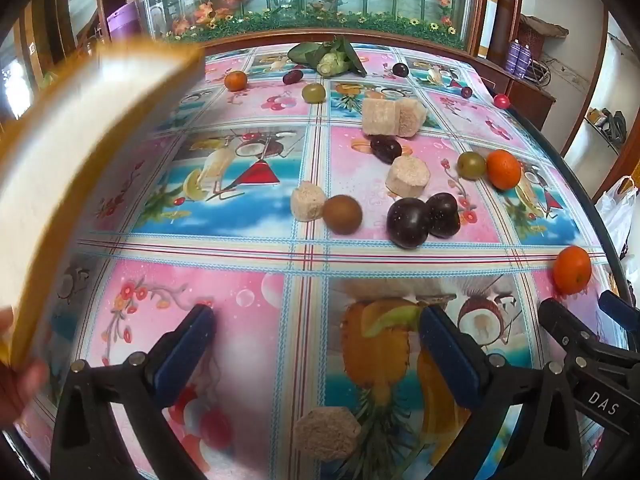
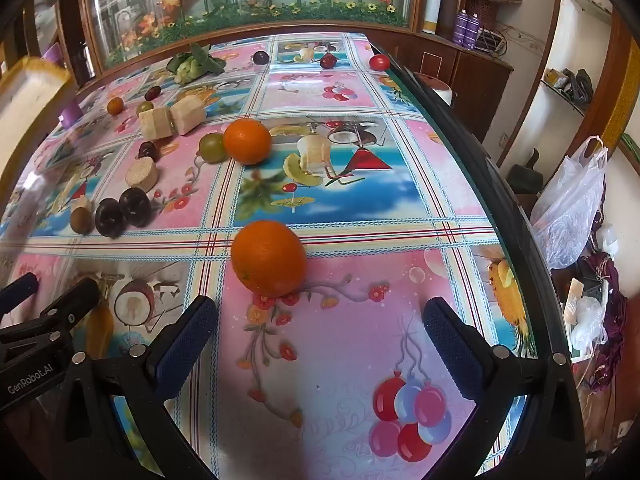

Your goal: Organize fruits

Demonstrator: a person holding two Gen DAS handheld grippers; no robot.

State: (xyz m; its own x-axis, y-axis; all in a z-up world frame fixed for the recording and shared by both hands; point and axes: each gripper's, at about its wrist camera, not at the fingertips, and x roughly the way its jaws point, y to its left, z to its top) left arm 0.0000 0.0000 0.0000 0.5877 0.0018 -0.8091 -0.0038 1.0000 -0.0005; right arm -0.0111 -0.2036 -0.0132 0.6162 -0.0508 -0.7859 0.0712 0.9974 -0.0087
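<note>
The left gripper [image 1: 316, 320] was observed with its fingers [image 1: 192, 332] spread wide, nothing between them, above the patterned tabletop [image 1: 248, 240]. The right gripper [image 2: 320, 316] likewise had its fingers [image 2: 448, 328] spread wide and empty. An orange [image 2: 269, 258] was noted on the tabletop just beyond the right gripper, untouched. A second orange [image 2: 247, 141] lay farther off, touching a green fruit [image 2: 212, 147]. Two dark plums [image 1: 424, 220] were recorded side by side, near a brown fruit [image 1: 342, 214] and several pale cut blocks [image 1: 390, 117]. A blurred white tray [image 1: 80, 152] was seen at the left, held by a hand [image 1: 16, 384].
</note>
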